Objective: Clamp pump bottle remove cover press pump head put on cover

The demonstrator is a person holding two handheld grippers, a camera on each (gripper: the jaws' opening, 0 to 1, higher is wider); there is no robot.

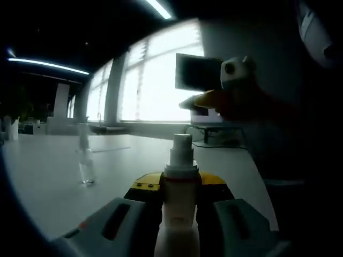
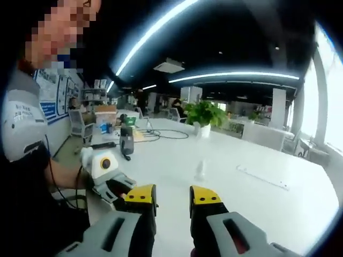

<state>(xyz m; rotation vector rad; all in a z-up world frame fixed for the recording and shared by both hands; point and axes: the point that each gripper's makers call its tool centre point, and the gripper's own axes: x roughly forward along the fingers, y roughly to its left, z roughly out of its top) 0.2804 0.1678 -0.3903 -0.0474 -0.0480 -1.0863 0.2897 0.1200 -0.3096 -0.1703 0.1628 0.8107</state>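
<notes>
In the left gripper view, a clear cover [image 1: 86, 160] is seen at about 9 o'clock, standing upright on the white table [image 1: 48, 182], well apart from the bottle. At 6 o'clock the left gripper [image 1: 179, 201] is seen with its yellow-tipped jaws closed on the pump bottle [image 1: 179, 214]. The bottle is white, held upright between the jaws, and its pump head [image 1: 181, 150] is bare, with a narrow nozzle on a wider collar. A label with small reddish marks is noticed on the bottle body, but the writing is too blurred to be read. At 2 o'clock the right gripper [image 1: 201, 101] is seen above and behind the bottle; whether its jaws there are apart cannot be told.

In the right gripper view, the left gripper [image 2: 115, 184] is seen at 8 o'clock, held by a person. At 6 o'clock the right gripper [image 2: 172, 201] is shown with its jaws apart and nothing between them. The clear cover [image 2: 200, 170] is seen near the centre on the table [image 2: 257, 203]. Blue posters [image 2: 51, 101] hang on the wall at 9 o'clock; their text is not readable.
</notes>
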